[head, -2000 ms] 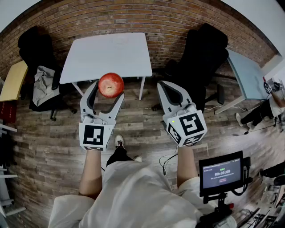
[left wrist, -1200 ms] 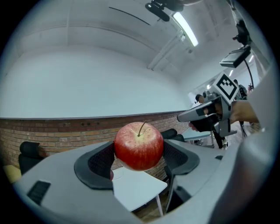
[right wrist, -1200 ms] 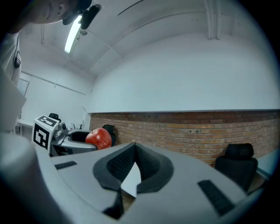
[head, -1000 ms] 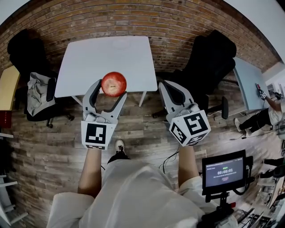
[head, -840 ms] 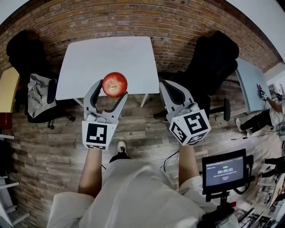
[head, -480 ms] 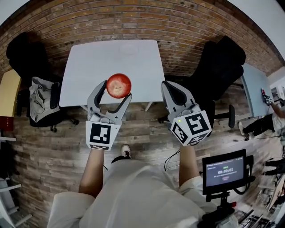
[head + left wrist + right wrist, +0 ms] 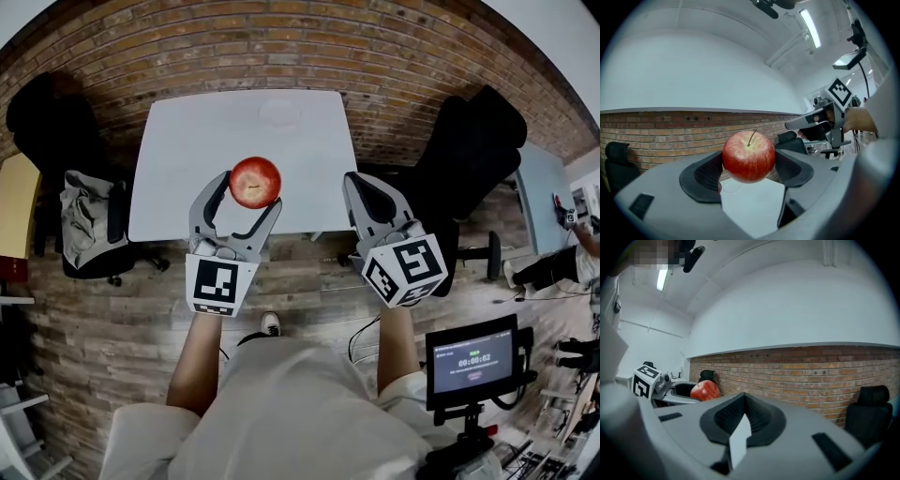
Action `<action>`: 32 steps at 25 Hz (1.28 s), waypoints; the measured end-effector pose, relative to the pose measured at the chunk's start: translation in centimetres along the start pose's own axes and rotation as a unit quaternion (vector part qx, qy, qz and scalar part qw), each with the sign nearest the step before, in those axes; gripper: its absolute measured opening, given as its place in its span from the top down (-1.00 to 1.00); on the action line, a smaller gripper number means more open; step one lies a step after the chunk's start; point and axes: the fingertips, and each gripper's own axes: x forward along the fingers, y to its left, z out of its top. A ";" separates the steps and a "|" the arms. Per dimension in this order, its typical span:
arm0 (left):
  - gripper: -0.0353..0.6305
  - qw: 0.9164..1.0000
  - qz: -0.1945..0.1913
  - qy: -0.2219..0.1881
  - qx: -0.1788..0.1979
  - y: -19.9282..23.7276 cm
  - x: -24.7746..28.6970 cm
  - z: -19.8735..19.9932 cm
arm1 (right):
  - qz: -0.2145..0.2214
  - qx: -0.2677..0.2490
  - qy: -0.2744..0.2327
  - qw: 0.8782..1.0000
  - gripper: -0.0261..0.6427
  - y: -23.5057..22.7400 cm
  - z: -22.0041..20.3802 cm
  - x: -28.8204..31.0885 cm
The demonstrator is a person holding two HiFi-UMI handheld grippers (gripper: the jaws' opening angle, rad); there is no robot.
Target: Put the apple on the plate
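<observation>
A red apple [image 7: 255, 180] is clamped between the jaws of my left gripper [image 7: 249, 191], held in the air above the front part of a white table [image 7: 178, 159]. In the left gripper view the apple [image 7: 749, 155] sits stem up between the black pads. A pale, see-through plate [image 7: 279, 112] lies near the table's far edge, beyond the apple. My right gripper [image 7: 362, 184] hovers to the right at the table's front right corner, jaws together with nothing between them. In the right gripper view the apple [image 7: 705, 390] shows at the left.
A brick wall runs behind the table. A black chair with clothes on it [image 7: 86, 217] stands at the left, and another black chair [image 7: 469, 150] at the right. A small screen on a stand [image 7: 469, 361] is at the lower right. Wooden floor lies below.
Both grippers and the person have moved forward toward the table. The apple, earlier over the floor in front of the table, now hangs over its front part. The grips are unchanged.
</observation>
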 end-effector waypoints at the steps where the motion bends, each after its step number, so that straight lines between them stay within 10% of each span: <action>1: -0.18 1.000 -0.001 0.001 0.000 0.2 0.2 -0.1 | 0.000 0.002 0.001 1.000 0.91 0.0 -0.1 0.3; 32: -0.18 1.000 -0.009 0.021 -0.011 4.0 5.5 -2.0 | 0.013 0.013 0.007 1.000 0.91 -2.0 0.1 7.7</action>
